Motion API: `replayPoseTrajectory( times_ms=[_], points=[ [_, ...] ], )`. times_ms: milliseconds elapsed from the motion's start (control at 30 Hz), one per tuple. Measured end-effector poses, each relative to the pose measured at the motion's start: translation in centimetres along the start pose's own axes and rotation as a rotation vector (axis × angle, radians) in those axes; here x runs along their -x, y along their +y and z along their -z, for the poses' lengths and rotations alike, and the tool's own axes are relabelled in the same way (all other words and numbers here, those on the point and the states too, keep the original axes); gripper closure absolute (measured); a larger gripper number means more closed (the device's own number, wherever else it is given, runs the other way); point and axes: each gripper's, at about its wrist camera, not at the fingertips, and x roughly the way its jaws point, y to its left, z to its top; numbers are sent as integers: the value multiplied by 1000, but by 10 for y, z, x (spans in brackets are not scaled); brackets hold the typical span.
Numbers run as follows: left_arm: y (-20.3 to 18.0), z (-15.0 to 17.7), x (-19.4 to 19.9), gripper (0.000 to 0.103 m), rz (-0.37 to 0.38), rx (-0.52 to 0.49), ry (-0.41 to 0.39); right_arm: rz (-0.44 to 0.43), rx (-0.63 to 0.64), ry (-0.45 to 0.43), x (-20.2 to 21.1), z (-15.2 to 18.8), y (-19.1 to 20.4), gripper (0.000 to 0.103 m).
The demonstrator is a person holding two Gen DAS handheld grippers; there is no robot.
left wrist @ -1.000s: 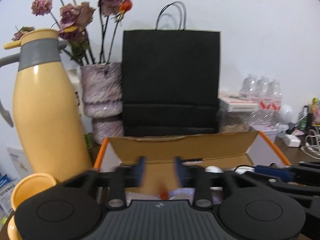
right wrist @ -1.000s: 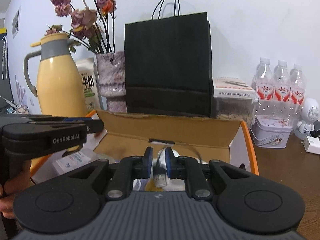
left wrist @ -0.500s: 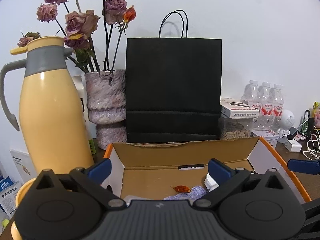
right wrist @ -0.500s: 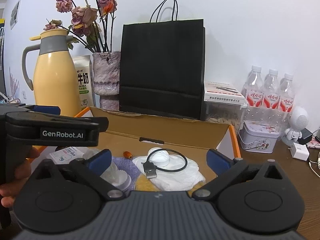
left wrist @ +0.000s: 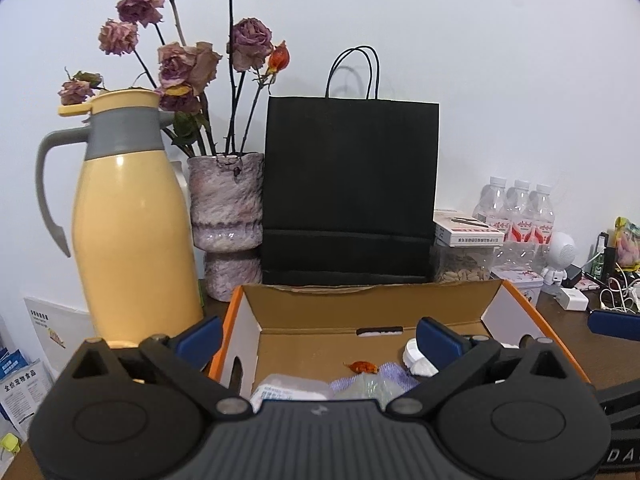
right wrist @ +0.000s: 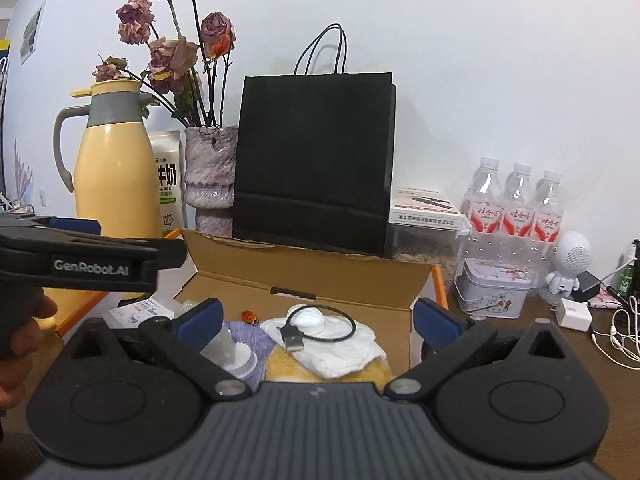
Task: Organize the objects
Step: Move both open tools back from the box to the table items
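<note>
Open cardboard box (right wrist: 304, 276), orange-edged, on a dark wooden tabletop (right wrist: 592, 360), flap raised at the rear. Contents: white folded cloth (right wrist: 344, 344) carrying a black USB cable (right wrist: 316, 326) looped around a small white round item; yellow sponge-like pad (right wrist: 288, 368) beneath the cloth; lilac fabric (right wrist: 244, 332); small orange-red object (right wrist: 250, 316) near the back wall; white packet with blue print (right wrist: 140, 310) at the left end. Left tongs (left wrist: 318, 336): released, jaws spread wide, holding nothing, poised over the box's near edge. Right tongs (right wrist: 316, 316): released likewise, empty, above the cloth and cable. Behind the box: black paper bag (right wrist: 316, 160), mottled pink vase (right wrist: 210, 176) of dried roses, yellow thermos jug (right wrist: 114, 160), milk carton (right wrist: 166, 184). To the right: three water bottles (right wrist: 516, 208), printed tin (right wrist: 496, 290), small white robot figure (right wrist: 570, 264), white charger (right wrist: 574, 314) with cables.
</note>
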Motion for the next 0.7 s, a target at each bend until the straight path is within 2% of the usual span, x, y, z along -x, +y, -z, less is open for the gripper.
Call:
replayPoseTrajectory(
  times_ms=[300,700],
  points=[
    [5,9,40,0,-5,4,-2,20,-13,5,32,9,-1,0],
    [11,35,92,0,-21,-19,51,16,-2,34,76,27,14,0]
  ],
)
